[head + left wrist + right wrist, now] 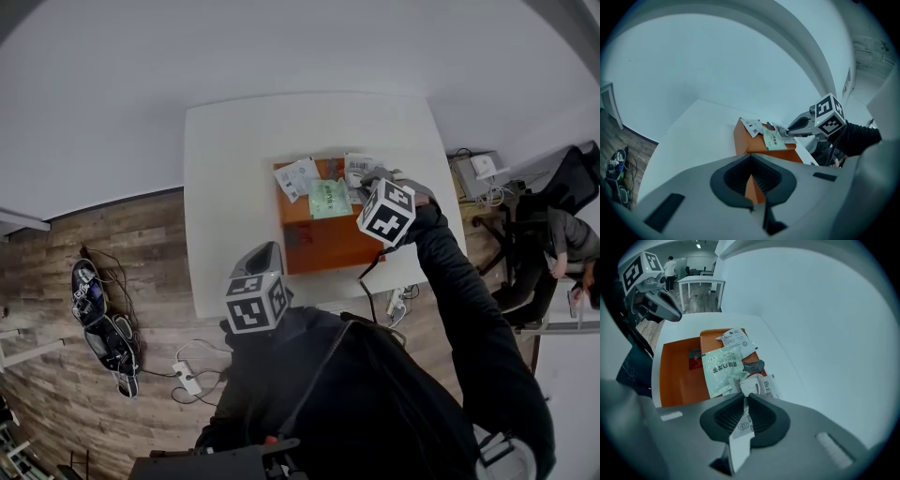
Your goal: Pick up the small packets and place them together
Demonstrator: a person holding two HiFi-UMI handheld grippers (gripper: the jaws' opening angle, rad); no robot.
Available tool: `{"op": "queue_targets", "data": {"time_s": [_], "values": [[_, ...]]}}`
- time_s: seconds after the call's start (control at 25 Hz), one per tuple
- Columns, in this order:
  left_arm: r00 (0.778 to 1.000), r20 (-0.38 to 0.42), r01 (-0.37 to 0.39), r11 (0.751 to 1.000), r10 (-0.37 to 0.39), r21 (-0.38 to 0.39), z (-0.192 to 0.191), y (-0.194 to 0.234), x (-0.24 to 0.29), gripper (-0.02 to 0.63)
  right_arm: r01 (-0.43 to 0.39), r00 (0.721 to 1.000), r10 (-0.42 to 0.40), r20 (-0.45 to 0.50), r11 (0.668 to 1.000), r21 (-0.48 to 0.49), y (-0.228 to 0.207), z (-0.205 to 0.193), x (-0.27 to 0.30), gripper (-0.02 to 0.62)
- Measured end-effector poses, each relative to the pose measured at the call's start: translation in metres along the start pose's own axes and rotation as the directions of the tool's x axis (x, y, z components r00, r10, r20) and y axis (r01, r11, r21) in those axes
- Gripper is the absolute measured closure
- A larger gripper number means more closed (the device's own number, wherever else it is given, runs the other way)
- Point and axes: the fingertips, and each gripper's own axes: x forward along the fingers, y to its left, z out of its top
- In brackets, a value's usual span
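**Right claw [744, 398] is pinched shut on a thin white packet [739, 430]; this looks like the carry-to-pile step.**

The jaws are nearly together, with the packet running from behind the pads out past the tips. It's a flimsy sachet, so hold the clamp tight, come in low, and open only once it's over the green packet [723, 369] just ahead-left of the tips, so the two overlap. A barcode packet [769, 389] sits right of the tips at the edge of the tray [677, 376]; don't sweep it onto the table [797, 348]. Further ahead are a dark packet [753, 366] and a red one [695, 361]. The far packet [733, 338] is at the tray's back rim. Left claw [751, 161] has its jaws together and holds nothing, well short of the pile.
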Motion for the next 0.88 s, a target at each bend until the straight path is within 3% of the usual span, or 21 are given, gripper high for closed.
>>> {"op": "queue_targets", "data": {"time_s": [0.52,0.88], "values": [[1.0,0.003,0.001,1.0,-0.001,-0.004,0.0,0.002,-0.002,0.607,0.007,1.0,-0.005,0.028,0.998,-0.065,-0.002,0.001,-0.006,0.522],[1.0,0.003,0.0,1.0,0.0,-0.009,-0.003,0.004,-0.003,0.607,0.053,0.979,-0.037,0.198,0.995,-0.079,0.002,0.043,-0.06,0.495]]}}
